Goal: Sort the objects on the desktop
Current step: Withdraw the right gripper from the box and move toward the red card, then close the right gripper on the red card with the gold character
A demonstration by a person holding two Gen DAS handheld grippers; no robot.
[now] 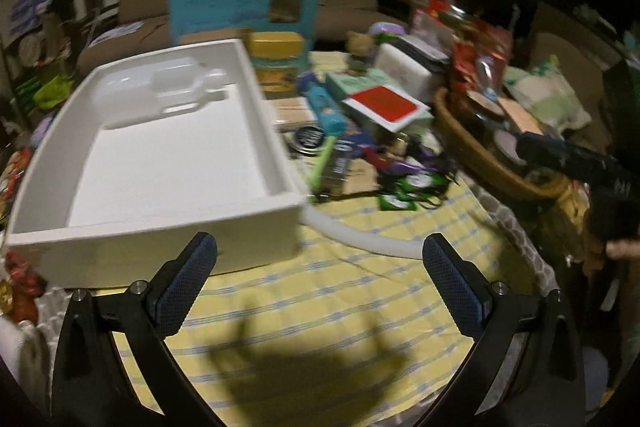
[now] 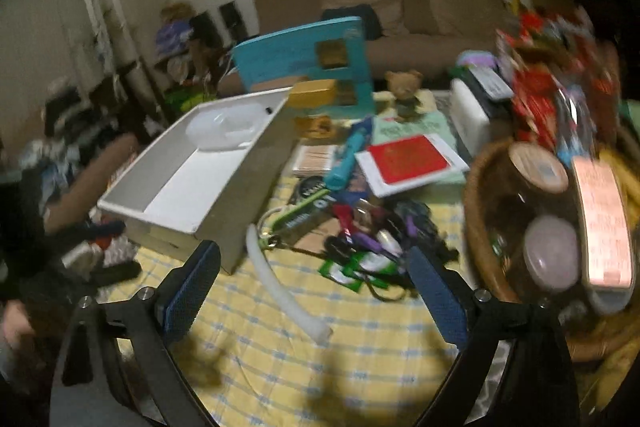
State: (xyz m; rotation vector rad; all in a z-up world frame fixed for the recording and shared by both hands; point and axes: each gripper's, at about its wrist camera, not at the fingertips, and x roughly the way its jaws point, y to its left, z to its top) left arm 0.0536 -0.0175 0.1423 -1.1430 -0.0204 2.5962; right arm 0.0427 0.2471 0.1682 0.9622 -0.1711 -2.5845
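A white open box stands on the yellow checked cloth; it also shows in the right wrist view. A white curved tube lies beside it, and shows in the right wrist view. Small items lie heaped behind: a teal tube, a red card, a green pack, green sachets. My left gripper is open and empty, just in front of the box. My right gripper is open and empty, above the tube.
A wicker basket with jars and packets stands at the right, also in the left wrist view. A blue board, a yellow box and a white block stand behind. A sofa lies beyond.
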